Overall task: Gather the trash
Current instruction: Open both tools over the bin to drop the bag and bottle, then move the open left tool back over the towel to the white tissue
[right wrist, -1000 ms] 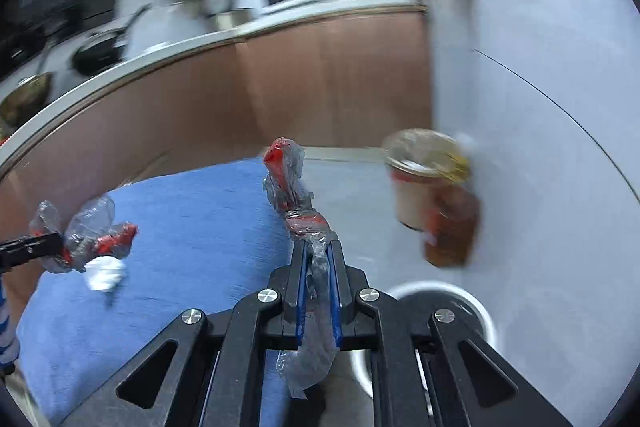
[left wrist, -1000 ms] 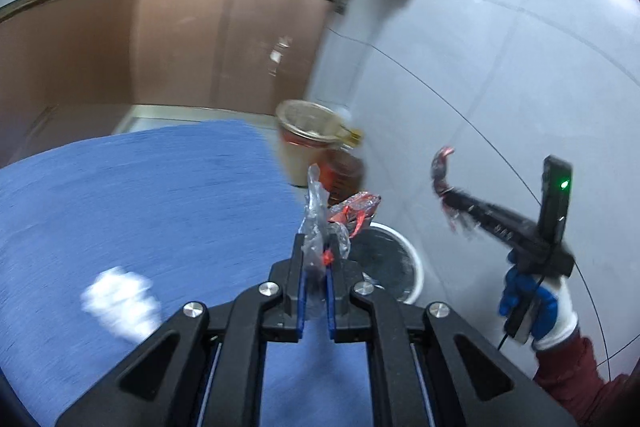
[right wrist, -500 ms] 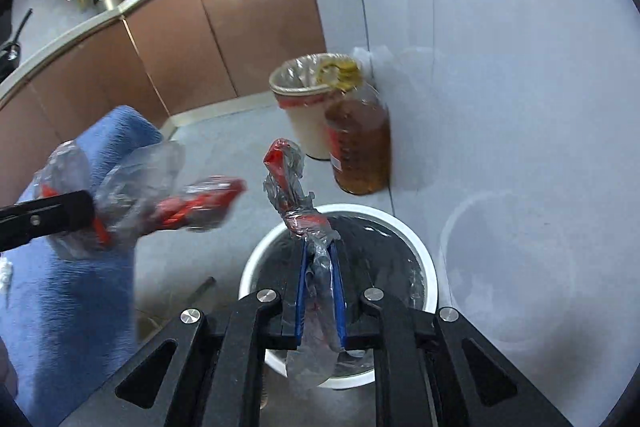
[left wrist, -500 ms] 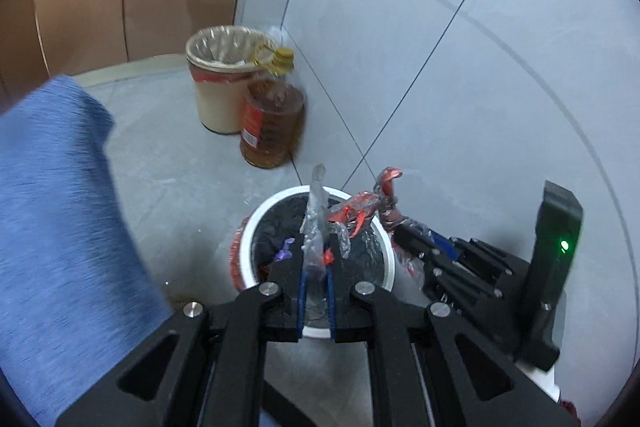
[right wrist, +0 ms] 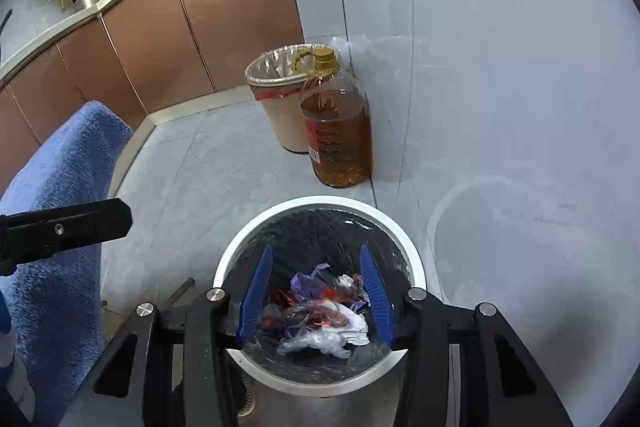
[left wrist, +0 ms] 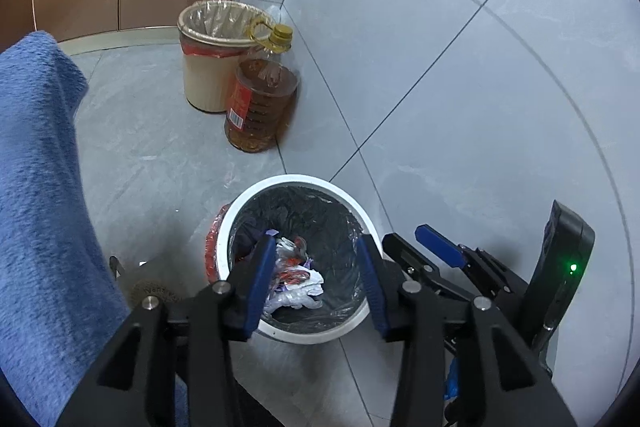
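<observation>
While I hold both tools above the white bin (left wrist: 362,323), my left gripper (left wrist: 316,259) has its blue-padded fingers spread wide apart with nothing between them, and my right gripper (right wrist: 316,267) is spread just as wide and equally empty. Down inside the bin, on its black liner (left wrist: 304,215), lies the trash (right wrist: 320,319): a loose heap of crumpled clear plastic wrappers with red printed patches, a scrap of purple film, and a wad of white tissue or plastic toward the near side. The pieces overlap, so I cannot tell them apart one by one.

Seen from my left wrist, my right gripper (left wrist: 424,241) sits just to the right of the bin rim, a green light lit on its body. Beyond the bin, against the wall (right wrist: 500,47), a beige bin (left wrist: 204,79) lined with clear plastic stands touching a bottle of amber oil (left wrist: 258,107) with a yellow cap. A blue cloth (left wrist: 44,207) hangs at the left.
</observation>
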`<state>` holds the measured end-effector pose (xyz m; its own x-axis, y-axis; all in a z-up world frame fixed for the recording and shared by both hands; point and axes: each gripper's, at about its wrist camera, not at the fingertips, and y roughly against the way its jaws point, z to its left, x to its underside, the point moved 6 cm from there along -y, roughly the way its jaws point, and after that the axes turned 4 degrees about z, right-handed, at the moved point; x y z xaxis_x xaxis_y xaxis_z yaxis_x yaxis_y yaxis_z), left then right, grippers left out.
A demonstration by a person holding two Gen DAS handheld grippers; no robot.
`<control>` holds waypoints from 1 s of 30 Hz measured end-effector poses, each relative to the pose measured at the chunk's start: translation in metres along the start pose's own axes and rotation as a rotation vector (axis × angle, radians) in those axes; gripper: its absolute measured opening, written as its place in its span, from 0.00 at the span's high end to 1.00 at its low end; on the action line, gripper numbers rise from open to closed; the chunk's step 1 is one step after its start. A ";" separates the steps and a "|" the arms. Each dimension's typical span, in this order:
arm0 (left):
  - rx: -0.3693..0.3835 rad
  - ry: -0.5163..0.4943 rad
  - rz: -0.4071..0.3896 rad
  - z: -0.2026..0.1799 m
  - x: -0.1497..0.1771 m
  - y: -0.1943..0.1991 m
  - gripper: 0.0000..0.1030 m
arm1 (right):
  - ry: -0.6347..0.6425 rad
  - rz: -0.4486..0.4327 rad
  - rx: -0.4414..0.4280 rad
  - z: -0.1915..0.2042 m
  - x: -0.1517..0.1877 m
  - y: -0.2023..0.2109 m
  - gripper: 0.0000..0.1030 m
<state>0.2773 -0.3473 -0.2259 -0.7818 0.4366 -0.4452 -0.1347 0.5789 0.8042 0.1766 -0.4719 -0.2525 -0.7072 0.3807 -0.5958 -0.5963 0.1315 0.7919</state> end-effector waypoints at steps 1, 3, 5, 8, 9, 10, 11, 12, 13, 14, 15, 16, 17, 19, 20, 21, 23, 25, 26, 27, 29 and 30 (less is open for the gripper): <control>-0.004 0.000 -0.014 0.001 0.001 0.009 0.61 | -0.003 -0.009 -0.004 0.002 0.000 0.005 0.57; -0.021 -0.008 -0.042 0.001 0.002 0.024 0.61 | -0.004 -0.029 -0.014 0.007 -0.003 0.015 0.56; -0.031 -0.009 -0.073 0.003 0.004 0.043 0.61 | -0.001 -0.050 -0.027 0.012 -0.006 0.025 0.55; -0.047 -0.009 -0.119 0.007 0.007 0.073 0.61 | 0.009 -0.092 -0.050 0.025 -0.012 0.048 0.55; -0.060 -0.010 -0.139 0.009 0.009 0.086 0.61 | 0.013 -0.105 -0.057 0.030 -0.014 0.056 0.54; -0.068 -0.010 -0.154 0.011 0.011 0.097 0.61 | 0.019 -0.123 -0.065 0.035 -0.017 0.065 0.53; -0.078 -0.007 -0.175 0.014 0.014 0.113 0.59 | 0.025 -0.138 -0.072 0.040 -0.019 0.073 0.53; -0.087 -0.004 -0.192 0.016 0.017 0.124 0.58 | 0.032 -0.158 -0.084 0.046 -0.022 0.085 0.52; -0.099 -0.001 -0.210 0.018 0.018 0.135 0.56 | 0.036 -0.171 -0.093 0.051 -0.024 0.092 0.51; -0.113 0.001 -0.230 0.020 0.022 0.147 0.56 | 0.041 -0.185 -0.103 0.056 -0.026 0.101 0.51; -0.135 0.005 -0.254 0.023 0.027 0.163 0.56 | 0.051 -0.202 -0.117 0.063 -0.028 0.112 0.50; -0.156 0.011 -0.273 0.027 0.032 0.176 0.56 | 0.060 -0.213 -0.125 0.069 -0.029 0.119 0.50; -0.167 0.016 -0.288 0.031 0.037 0.187 0.56 | 0.075 -0.228 -0.137 0.077 -0.030 0.130 0.50; -0.191 0.038 -0.316 0.040 0.047 0.208 0.56 | 0.097 -0.246 -0.159 0.090 -0.032 0.144 0.50; -0.206 0.056 -0.331 0.047 0.055 0.221 0.56 | 0.110 -0.255 -0.173 0.098 -0.032 0.153 0.49; -0.214 0.068 -0.342 0.051 0.059 0.228 0.56 | 0.124 -0.263 -0.187 0.105 -0.032 0.160 0.49; -0.241 0.091 -0.364 0.063 0.072 0.246 0.56 | 0.148 -0.275 -0.212 0.119 -0.031 0.171 0.49; -0.261 0.111 -0.377 0.071 0.084 0.260 0.56 | 0.174 -0.283 -0.236 0.132 -0.029 0.180 0.49; -0.273 0.127 -0.384 0.079 0.092 0.268 0.56 | 0.185 -0.286 -0.244 0.138 -0.028 0.184 0.49; -0.283 0.137 -0.388 0.086 0.097 0.271 0.56 | 0.197 -0.289 -0.252 0.146 -0.027 0.189 0.49; -0.305 0.162 -0.400 0.100 0.108 0.284 0.56 | 0.215 -0.294 -0.267 0.157 -0.025 0.197 0.49; -0.314 0.178 -0.406 0.108 0.115 0.290 0.56 | 0.225 -0.297 -0.271 0.161 -0.024 0.200 0.49</control>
<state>0.2147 -0.0549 -0.0866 -0.7165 0.0821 -0.6927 -0.6011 0.4313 0.6728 0.1350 -0.3071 -0.0581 -0.5380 0.1504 -0.8294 -0.8421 -0.0510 0.5369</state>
